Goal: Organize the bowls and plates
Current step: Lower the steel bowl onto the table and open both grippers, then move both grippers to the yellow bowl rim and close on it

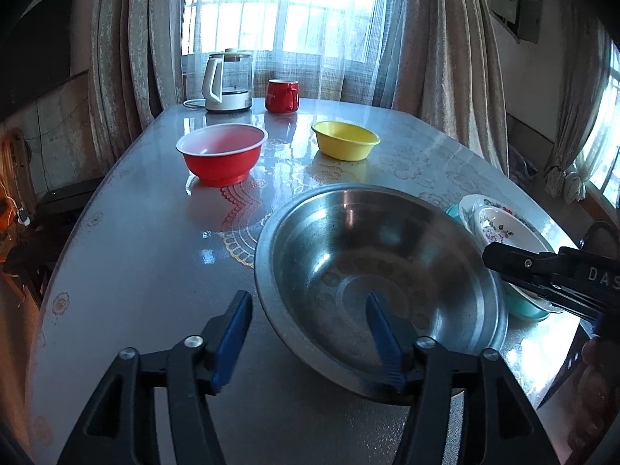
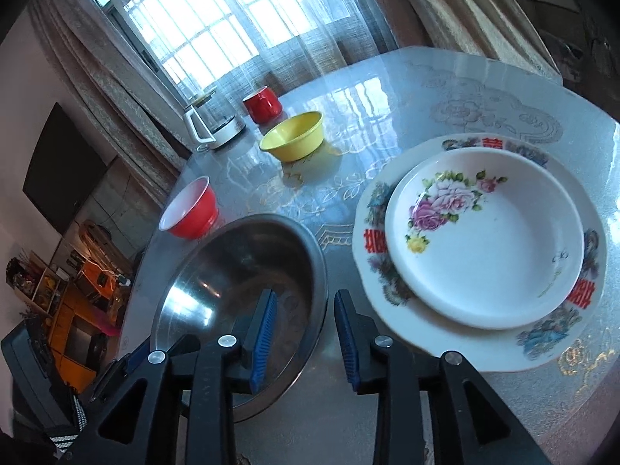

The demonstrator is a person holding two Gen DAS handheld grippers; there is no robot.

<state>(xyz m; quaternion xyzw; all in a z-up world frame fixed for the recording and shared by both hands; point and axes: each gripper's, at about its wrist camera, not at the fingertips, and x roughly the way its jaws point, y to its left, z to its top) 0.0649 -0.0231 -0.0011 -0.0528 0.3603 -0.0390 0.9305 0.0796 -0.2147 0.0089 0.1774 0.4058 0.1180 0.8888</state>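
A large steel bowl (image 1: pixel 379 263) sits on the table near me; it also shows in the right wrist view (image 2: pixel 240 271). My left gripper (image 1: pixel 306 321) is open, straddling the bowl's near left rim, one pad inside. My right gripper (image 2: pixel 306 329) is open, straddling the bowl's right rim, one pad inside. A white floral plate (image 2: pixel 484 236) lies on a larger patterned plate (image 2: pixel 550 345) to the right; in the left wrist view the plates (image 1: pixel 500 224) rest on something teal (image 1: pixel 523 306). A red bowl (image 1: pixel 221 155) and a yellow bowl (image 1: pixel 345 139) stand farther back.
A kettle (image 1: pixel 226 81) and a red mug (image 1: pixel 282 95) stand at the table's far edge by the curtained window. The glossy table (image 1: pixel 135 252) curves off at left and right. Furniture stands on the floor to the left (image 2: pixel 77 302).
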